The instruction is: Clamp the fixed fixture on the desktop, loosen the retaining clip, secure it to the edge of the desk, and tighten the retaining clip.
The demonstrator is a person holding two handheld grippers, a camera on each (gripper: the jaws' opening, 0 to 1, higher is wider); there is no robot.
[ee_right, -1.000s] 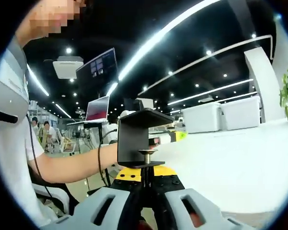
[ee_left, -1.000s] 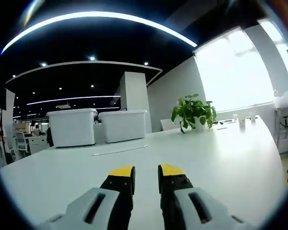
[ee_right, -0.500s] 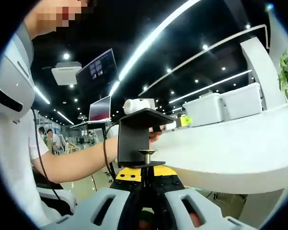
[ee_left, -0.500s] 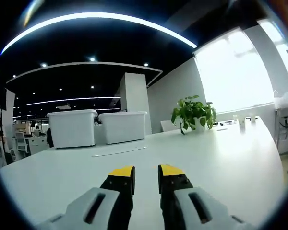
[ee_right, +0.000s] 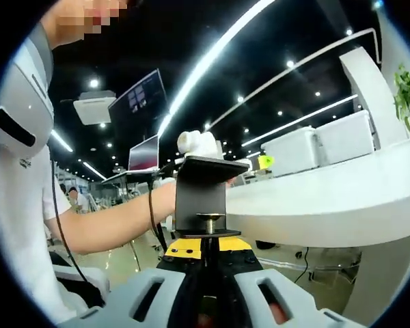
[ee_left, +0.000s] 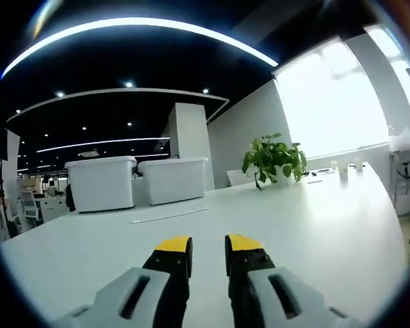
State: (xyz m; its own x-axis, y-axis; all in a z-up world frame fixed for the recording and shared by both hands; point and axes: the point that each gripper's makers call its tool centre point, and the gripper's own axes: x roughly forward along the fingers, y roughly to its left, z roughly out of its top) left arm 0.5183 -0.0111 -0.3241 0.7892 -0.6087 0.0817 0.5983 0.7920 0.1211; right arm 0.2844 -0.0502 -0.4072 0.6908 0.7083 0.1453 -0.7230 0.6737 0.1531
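Black fixture [ee_right: 200, 199] is sitting gripped by its screw in the right gripper [ee_right: 206, 247], beside the bench [ee_right: 342, 198] edge. Fitting and tightening are remaining. Left gripper [ee_left: 208, 244] fingers are hovering narrowly apart, empty.

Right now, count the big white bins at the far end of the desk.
2. In the left gripper view, the left bin and the right bin stand side by side beyond the desk. Others may be hidden.

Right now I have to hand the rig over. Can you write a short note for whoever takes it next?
Right tongs: shut on the black clamp, held by its screw, level with the desk edge.
Left tongs: slightly apart, empty, above the white desk.
Done: clamp picked up and brought to the edge.
Whether its mouth is over the edge yet, I cannot tell.
Left: seat it on the edge, tighten the screw.
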